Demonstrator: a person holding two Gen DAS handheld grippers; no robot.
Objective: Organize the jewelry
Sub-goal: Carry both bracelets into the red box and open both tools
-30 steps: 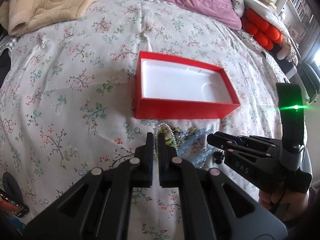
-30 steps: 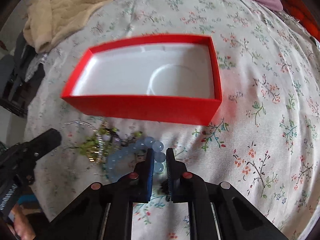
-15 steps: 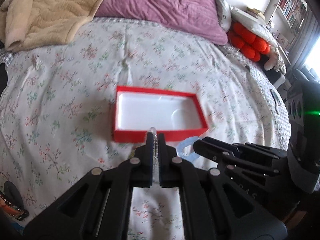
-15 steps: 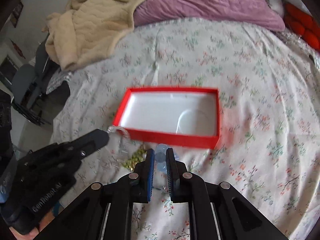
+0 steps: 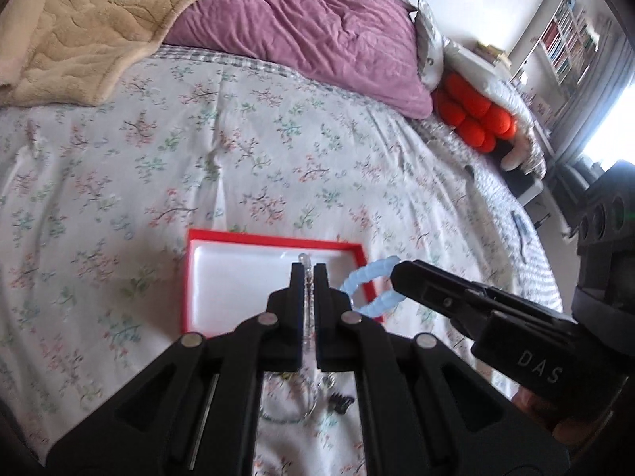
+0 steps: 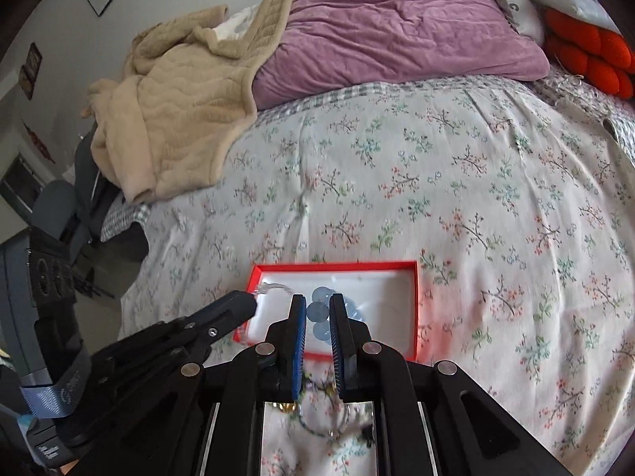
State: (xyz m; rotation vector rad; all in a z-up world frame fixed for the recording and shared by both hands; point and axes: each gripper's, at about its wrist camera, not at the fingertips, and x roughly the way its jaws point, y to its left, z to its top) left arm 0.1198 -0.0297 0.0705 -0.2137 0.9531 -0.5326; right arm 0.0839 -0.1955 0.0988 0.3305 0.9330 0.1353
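A red box with a white inside (image 5: 238, 277) (image 6: 397, 289) lies on the floral bedspread. My left gripper (image 5: 308, 267) is shut on a clear beaded necklace (image 5: 303, 258), held high over the box; it shows in the right wrist view (image 6: 248, 300) with the necklace (image 6: 270, 287) at its tip. My right gripper (image 6: 318, 299) is shut on a light blue beaded bracelet (image 6: 318, 311), also raised over the box. In the left wrist view the right gripper (image 5: 397, 273) holds the bracelet (image 5: 363, 285) as a hanging loop.
More jewelry (image 6: 317, 416) (image 5: 309, 404) lies on the bedspread below the grippers. A beige blanket (image 6: 178, 111), a purple pillow (image 6: 389, 27) and an orange cushion (image 5: 476, 119) lie at the far end of the bed.
Both grippers have risen from the jewelry pile, the left carrying the clear necklace and the right the blue bracelet, and now hang over the red box.
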